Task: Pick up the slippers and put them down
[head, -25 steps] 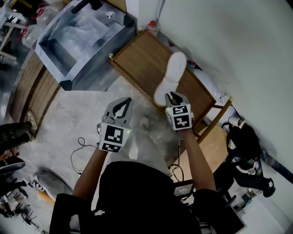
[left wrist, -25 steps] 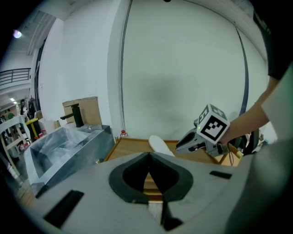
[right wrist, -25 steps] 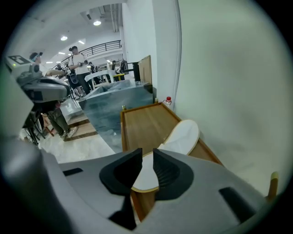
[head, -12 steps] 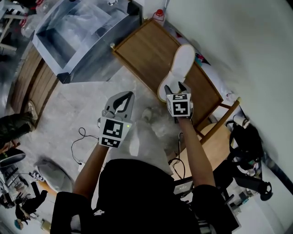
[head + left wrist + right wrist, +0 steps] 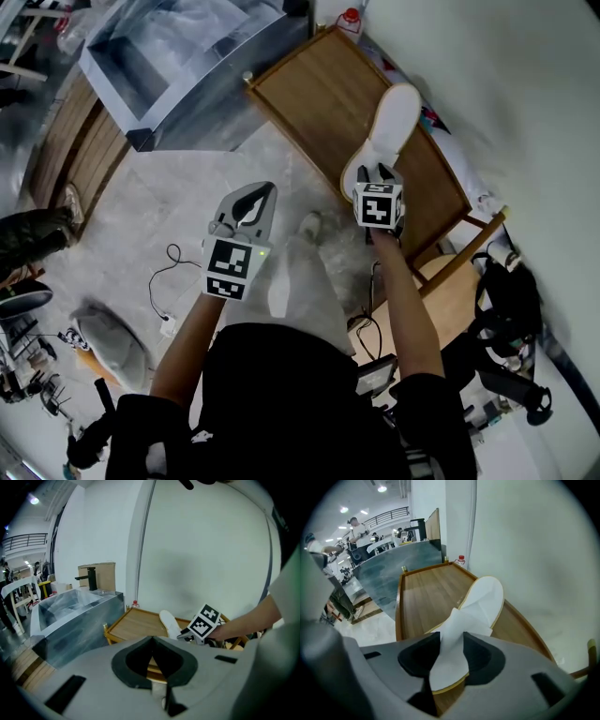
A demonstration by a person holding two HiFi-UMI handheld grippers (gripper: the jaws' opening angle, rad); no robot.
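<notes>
- On the wooden table (image 5: 309,94), along the long side nearest the wall, lies the white slipper (image 5: 394,112), toe toward the table's far end and heel toward its near corner.
- At that heel end the right gripper (image 5: 379,172) points steeply down at the table. Its jaws have just been closing and stand partway in, with the slipper's white strap (image 5: 457,620) bunched between them and touching both pads. It is a hold on soft fabric, not on the sole.
- Off the table's near edge, the left gripper (image 5: 152,643) hangs with its jaws together and nothing in them.
- The step in hand looks like settling this slipper on the table. The sole seems flat on the wood or close to it, so the sound course is to make sure the whole sole bears on the table before the pads let go.
- The jaws should then open wide and lift straight away from the table. The strap is limp and may cling to a pad, dragging the heel toward the table's rim.
- The left gripper does best staying clear of the table meanwhile — no second slipper shows in any view, so its turn cannot be planned from here.
</notes>
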